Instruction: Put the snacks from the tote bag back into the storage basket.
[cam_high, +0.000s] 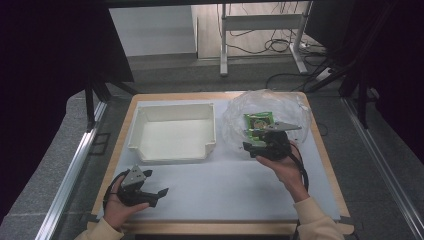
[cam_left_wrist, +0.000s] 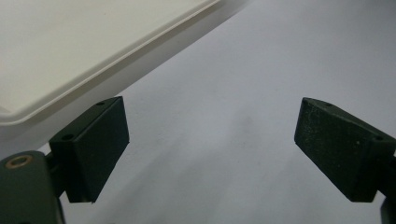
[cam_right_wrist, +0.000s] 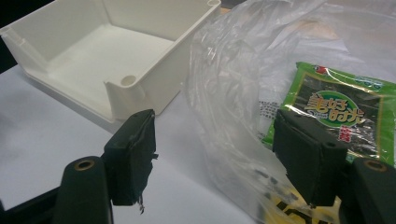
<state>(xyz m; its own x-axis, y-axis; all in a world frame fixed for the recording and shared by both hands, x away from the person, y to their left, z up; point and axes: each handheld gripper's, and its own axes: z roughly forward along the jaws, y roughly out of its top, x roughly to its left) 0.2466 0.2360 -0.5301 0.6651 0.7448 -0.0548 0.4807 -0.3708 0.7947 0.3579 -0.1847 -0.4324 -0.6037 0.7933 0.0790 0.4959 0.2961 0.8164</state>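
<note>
Crinkled clear plastic bag (cam_right_wrist: 233, 93) holding glossy green rectangular snack packet (cam_right_wrist: 345, 112), long axis running away from right gripper (cam_right_wrist: 215, 158). Jaws wide apart, straddling bag edge, gripping nothing. Left gripper (cam_left_wrist: 210, 144) jaws wide apart, empty, over matte white table (cam_left_wrist: 261, 65).

Bag (cam_right_wrist: 224, 93): thin clear plastic film, glossy, creased. Snack packet (cam_right_wrist: 345, 112): glossy printed green foil or plastic. Bin (cam_high: 172, 132): smooth white moulded plastic, matt. Worktop (cam_high: 225, 190): matt white sheet with a wood-look edge. Right gripper (cam_right_wrist: 215, 158) fingers (cam_right_wrist: 130, 156): matt black, rough-textured pads, frayed at one edge.
</note>
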